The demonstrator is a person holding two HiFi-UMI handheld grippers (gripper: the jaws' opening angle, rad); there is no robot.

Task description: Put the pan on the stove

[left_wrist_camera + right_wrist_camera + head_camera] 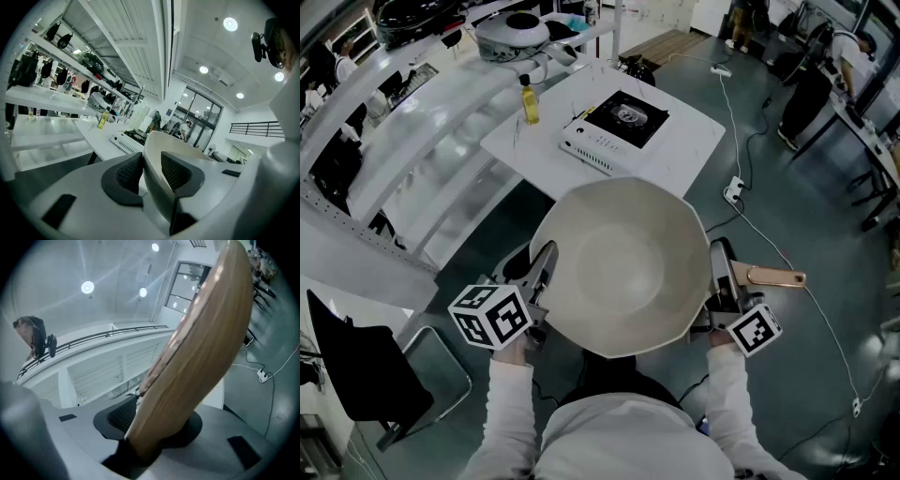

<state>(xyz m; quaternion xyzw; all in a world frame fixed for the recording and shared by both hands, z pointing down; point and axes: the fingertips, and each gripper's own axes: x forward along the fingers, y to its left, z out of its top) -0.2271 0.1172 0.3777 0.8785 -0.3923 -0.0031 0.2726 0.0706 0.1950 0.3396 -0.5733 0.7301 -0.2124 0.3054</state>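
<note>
The pan (623,267) hangs in the air in front of the person, short of the white counter (694,141) and not on the stove (616,129). In the head view its far rim comes just up to the counter's near edge. The left hand-held gripper (546,267) is clamped on the pan's left rim. In the left gripper view, the thin cream wall (157,150) stands upright between the two dark pads (130,173), one inside the bowl and one outside. The right hand-held gripper (720,272) is closed on the wooden handle (773,277), which sticks out to the right past the jaws.

The stove lies flat near the middle of the counter, with bare white surface all round it. The widest bare stretch is toward the right corner. A yellow bottle (529,101) stands upright near the counter's left edge, well apart from the stove. Left of the counter run long white shelves (412,122), close beside it. To the right the grey floor (806,216) is open apart from a power strip (733,192) and its cables.

The pan's bowl covers the floor beneath it and much of both grippers in the head view, and its underside shows in no view. In the right gripper view the handle (197,357) fills the middle, hides most of the far pad and is cut off at the top edge. The stove's printed markings are too small to read.
</note>
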